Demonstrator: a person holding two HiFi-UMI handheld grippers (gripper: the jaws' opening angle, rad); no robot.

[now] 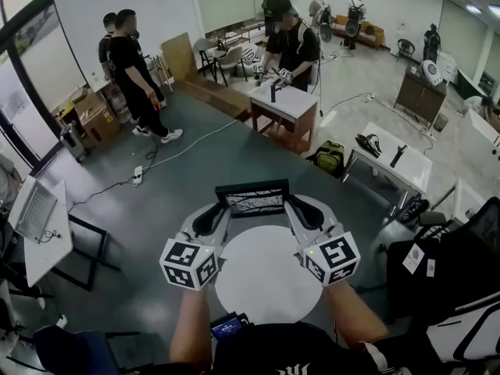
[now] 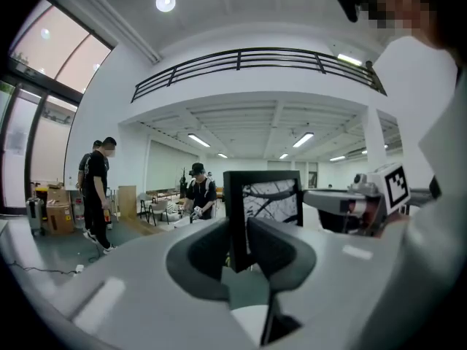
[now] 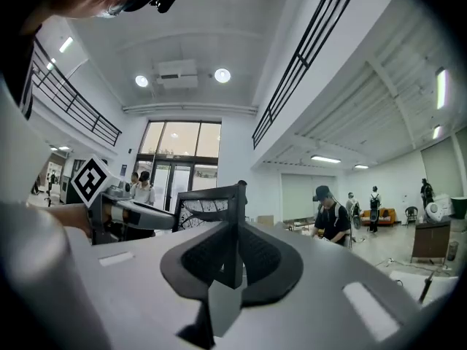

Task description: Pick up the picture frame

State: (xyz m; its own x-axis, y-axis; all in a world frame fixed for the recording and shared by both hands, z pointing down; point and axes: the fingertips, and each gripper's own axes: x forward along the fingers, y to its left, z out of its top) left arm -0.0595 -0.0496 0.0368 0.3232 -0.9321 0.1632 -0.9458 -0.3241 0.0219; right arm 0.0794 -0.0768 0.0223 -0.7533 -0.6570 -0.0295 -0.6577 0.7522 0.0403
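The picture frame [image 1: 253, 199], black-edged with a black-and-white branch print, hangs in the air above the round white table [image 1: 266, 287]. My left gripper [image 1: 220, 209] is shut on the frame's left edge, and my right gripper [image 1: 289, 207] is shut on its right edge. In the left gripper view the frame [image 2: 264, 203] stands upright between the pads, its black side bar pinched. The right gripper view shows the frame [image 3: 208, 214] edge-on, clamped between the two dark pads. Both grippers point roughly level, away from me.
Below lies the grey floor. A desk [image 1: 285, 104] with a person working at it stands ahead; two people [image 1: 129, 69] stand at the left. A laptop table [image 1: 35, 217] is at the left, a white table [image 1: 391, 158] and black chair [image 1: 461, 264] at the right.
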